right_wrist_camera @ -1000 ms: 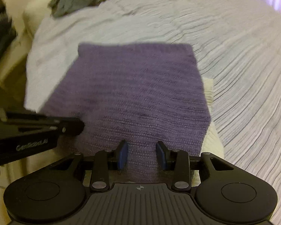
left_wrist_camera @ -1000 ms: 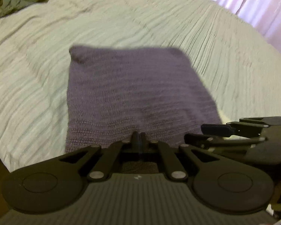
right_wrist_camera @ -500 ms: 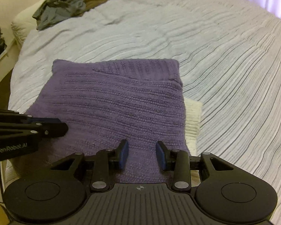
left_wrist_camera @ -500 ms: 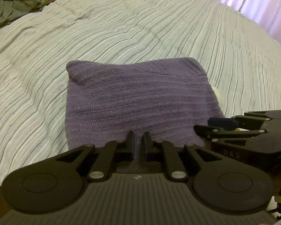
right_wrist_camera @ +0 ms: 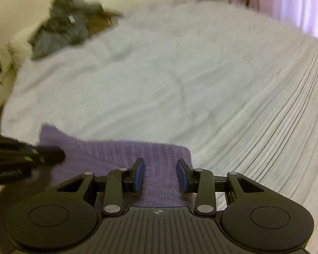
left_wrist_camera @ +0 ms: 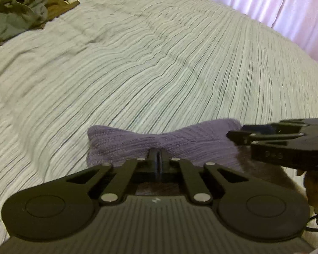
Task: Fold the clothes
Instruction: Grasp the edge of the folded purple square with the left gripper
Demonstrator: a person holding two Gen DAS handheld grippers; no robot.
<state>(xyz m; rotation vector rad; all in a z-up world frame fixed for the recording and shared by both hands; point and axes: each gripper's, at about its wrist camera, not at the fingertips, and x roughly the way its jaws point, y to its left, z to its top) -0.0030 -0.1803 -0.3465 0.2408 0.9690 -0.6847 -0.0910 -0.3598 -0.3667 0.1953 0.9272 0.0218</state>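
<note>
my left gripper (left_wrist_camera: 158, 158) points down at the near edge of the purple knit (left_wrist_camera: 169, 142). its fingers (left_wrist_camera: 152, 157) are pressed together; whether they pinch a bit of the knit i cannot tell, the tips sit right at the fabric edge.

my right gripper (right_wrist_camera: 160, 174) has its jaws apart, blue pads (right_wrist_camera: 139, 175) facing each other with a clear gap. the knit (right_wrist_camera: 125, 154) lies beneath and between them, but the pads do not press on it.

the knit is folded and lies on the striped bedspread (left_wrist_camera: 159, 67) at the near side of the bed, close under both grippers. in the left view its far edge sags in the middle and rises at both corners. in the right view the left corner lifts higher than the rest.

each gripper shows in the other's view: the right one (left_wrist_camera: 243, 134) at the knit's right corner, the left one (right_wrist_camera: 53, 154) over its left part.

a heap of dark clothes (left_wrist_camera: 21, 8) sits at the far left corner of the bed, well apart from the knit. pink curtains (left_wrist_camera: 275, 6) hang beyond the far right. the right view is blurred.
</note>
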